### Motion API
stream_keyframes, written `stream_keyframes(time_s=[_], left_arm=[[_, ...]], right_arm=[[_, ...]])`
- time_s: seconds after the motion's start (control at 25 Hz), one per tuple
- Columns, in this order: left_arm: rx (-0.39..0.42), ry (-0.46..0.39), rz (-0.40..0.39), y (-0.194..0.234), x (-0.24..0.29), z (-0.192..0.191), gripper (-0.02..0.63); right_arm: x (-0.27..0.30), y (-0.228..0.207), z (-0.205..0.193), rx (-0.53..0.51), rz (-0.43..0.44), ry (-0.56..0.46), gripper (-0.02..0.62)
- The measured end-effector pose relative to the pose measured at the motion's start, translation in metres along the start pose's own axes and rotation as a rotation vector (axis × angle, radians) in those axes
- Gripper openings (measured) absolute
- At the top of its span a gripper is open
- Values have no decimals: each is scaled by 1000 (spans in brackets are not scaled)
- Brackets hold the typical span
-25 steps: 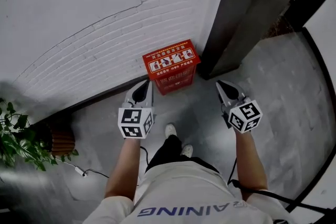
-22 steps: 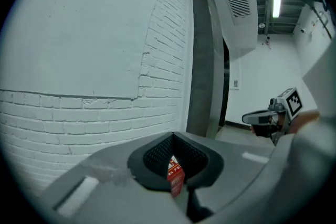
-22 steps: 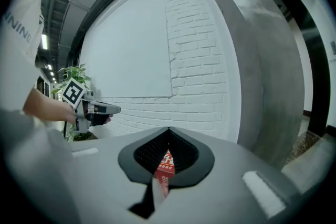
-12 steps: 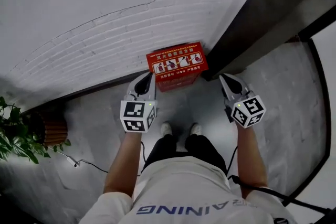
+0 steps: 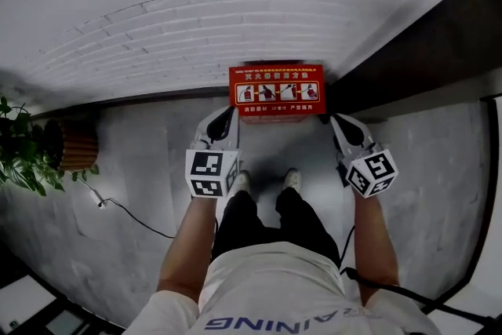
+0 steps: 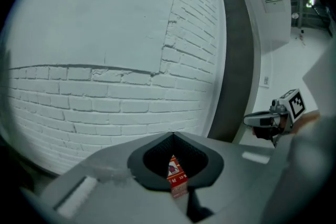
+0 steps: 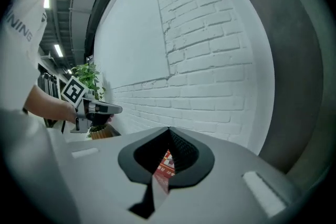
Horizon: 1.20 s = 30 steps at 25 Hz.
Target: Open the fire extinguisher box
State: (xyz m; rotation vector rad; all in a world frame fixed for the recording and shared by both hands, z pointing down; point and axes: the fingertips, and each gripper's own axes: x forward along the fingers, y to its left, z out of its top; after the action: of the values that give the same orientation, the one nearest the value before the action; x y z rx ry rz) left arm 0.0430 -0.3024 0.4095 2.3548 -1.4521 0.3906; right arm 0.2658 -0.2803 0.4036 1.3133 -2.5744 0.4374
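L gripper point(image 5: 223, 123) and R gripper point(image 5: 342, 129): both jaw pairs pressed together, nothing held, just short of box. Fire extinguisher box point(image 5: 277, 92): red, on floor against brick wall point(image 5: 157, 12), lid shut. Likely rigid, heavy w/ contents; lid prob. light. Take hold at lid's front edge.

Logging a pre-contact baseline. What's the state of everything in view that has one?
fire extinguisher box: lid closed, standing on the floor against the brick wall, neither claw on it.
left claw: shut, empty, held up above the box.
right claw: shut, empty, held up above the box.
potted plant: upright on the floor by the wall.
cable: lying loose on the floor.
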Motion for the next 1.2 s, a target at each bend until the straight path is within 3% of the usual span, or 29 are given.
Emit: stream_keyframes(time_s=[0.24,0.48,0.8,0.88,0.96,1.2], left_arm=[[-59,72,79,0,39,-96,5],[-85,58,88,2,63,-158,5],[-31,34,34,8,88,-203,5],[-34,26,34,8,95,-210,5],[-36,19,35,8,102,-215,5],[-54,18,29,4,109,-223,5]], right_arm=[[24,-46,-79,1,4,69,5],[42,-77,-153,27,-28,82,5],[63,-108,-219,-31,-59,83,9],[66,-114,-231,-48,-63,86,45],[68,-120,-244,-54,-70,98,120],[77,-138,-266,-33,-82,119,130]])
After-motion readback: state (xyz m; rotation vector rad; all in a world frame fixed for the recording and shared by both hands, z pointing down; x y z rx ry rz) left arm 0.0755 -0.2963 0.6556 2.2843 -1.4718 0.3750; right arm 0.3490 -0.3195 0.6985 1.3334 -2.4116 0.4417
